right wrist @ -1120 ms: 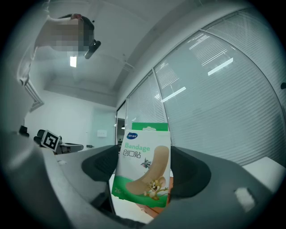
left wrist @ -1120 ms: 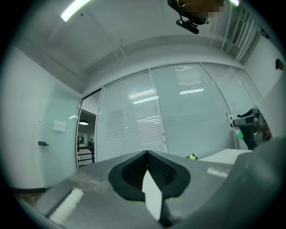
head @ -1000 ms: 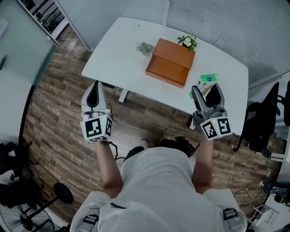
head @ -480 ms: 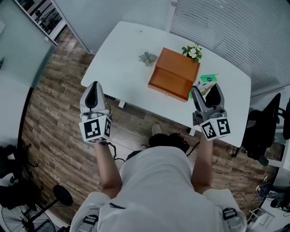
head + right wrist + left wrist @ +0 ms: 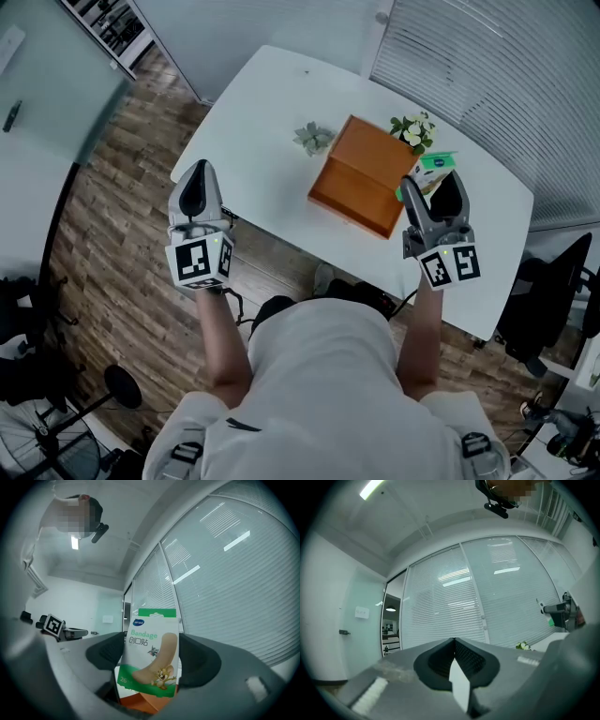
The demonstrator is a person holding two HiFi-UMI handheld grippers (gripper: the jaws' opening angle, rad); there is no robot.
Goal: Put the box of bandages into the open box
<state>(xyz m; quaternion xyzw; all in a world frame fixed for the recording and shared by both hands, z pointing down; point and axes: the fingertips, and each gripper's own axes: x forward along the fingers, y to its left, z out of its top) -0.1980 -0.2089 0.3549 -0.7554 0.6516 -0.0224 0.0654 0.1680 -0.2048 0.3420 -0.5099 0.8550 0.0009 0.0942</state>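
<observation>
Nearest to the person, the left gripper (image 5: 195, 187) is held over the floor, in front of the table edge. Its jaws are pressed together and nothing is carried between them.

The right gripper (image 5: 429, 187) is raised at the other side. Its jaws are clamped on the box of bandages (image 5: 149, 654), which is held upright, with the printed face turned to the gripper camera and the pads on its two side edges, at the lower half. The upper part stands free above the jaws.

It is judged that this thing is light and made of thin card, so it can be dented by a hard squeeze, and its glossy faces may slip. A moderate grip on the edges, where the card is stiffest, seems suitable.

Just beyond, the open box (image 5: 361, 178), orange-brown, lies on the white table (image 5: 262, 112); the bandages are not yet in it but near its right end.

Farther, a small succulent (image 5: 313, 139) and a flowering plant (image 5: 416, 129) are seen behind the open box.
</observation>
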